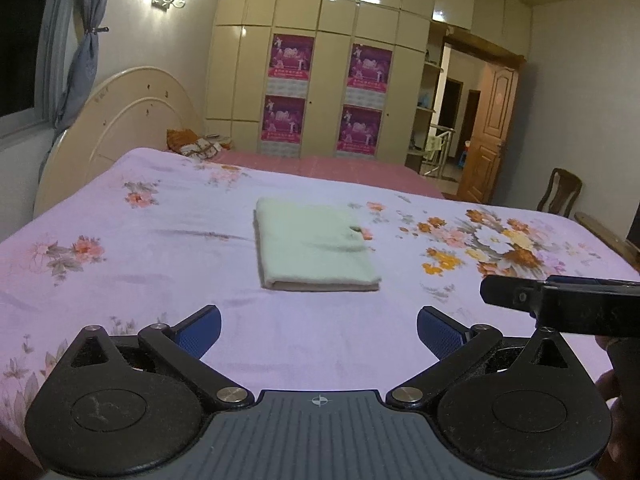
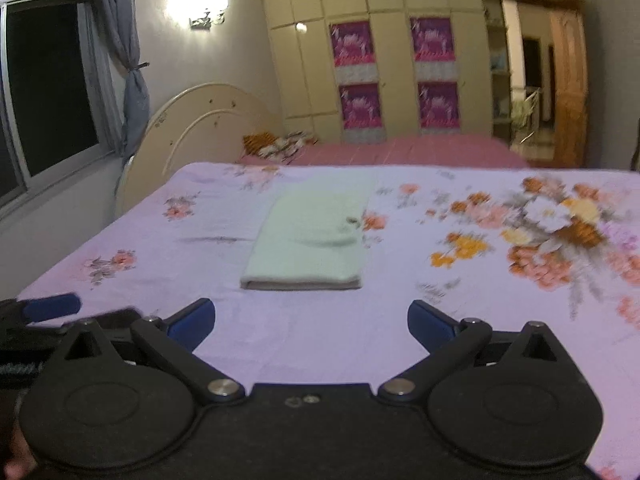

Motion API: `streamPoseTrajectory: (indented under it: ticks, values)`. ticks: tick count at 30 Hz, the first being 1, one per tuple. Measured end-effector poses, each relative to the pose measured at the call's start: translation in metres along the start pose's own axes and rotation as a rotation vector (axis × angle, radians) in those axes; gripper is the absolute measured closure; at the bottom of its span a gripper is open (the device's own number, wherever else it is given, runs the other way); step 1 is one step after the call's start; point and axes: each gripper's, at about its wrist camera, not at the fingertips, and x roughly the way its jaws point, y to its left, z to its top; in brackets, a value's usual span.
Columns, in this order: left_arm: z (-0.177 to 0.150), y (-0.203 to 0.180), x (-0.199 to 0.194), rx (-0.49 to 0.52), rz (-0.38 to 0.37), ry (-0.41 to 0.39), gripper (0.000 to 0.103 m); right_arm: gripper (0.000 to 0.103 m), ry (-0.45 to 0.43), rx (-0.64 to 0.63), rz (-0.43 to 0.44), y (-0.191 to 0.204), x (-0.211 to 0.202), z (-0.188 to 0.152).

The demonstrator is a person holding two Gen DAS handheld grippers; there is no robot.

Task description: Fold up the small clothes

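A pale green small garment lies folded into a neat rectangle on the lilac floral bedsheet; it also shows in the right wrist view. My left gripper is open and empty, held back from the garment's near edge. My right gripper is open and empty too, also short of the garment. The right gripper's body shows at the right of the left wrist view. A blue pad of the left gripper shows at the left of the right wrist view.
A cream headboard stands at the far left, with a patterned pillow on a pink sheet behind. Cream wardrobes with purple posters line the back wall. A wooden chair and an open door are at the right.
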Motion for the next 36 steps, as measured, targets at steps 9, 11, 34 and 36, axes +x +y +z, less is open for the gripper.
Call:
streamPoseTrajectory:
  ticks: [9, 11, 34, 36]
  values:
    - [0.001, 0.005, -0.002, -0.017, 0.009, -0.014, 0.0, 0.001, 0.003, -0.001, -0.039, -0.005, -0.007, -0.005]
    - [0.002, 0.007, 0.0, -0.019, 0.013, -0.016, 0.0, 0.001, -0.001, -0.005, -0.043, -0.005, -0.007, -0.005]
    - [0.007, 0.009, 0.004, -0.02, 0.008, -0.02, 0.0, 0.001, -0.015, -0.024, -0.053, 0.002, -0.012, -0.006]
    - [0.007, 0.009, 0.004, -0.02, 0.008, -0.019, 0.0, 0.001, -0.017, -0.025, -0.053, 0.003, -0.013, -0.005]
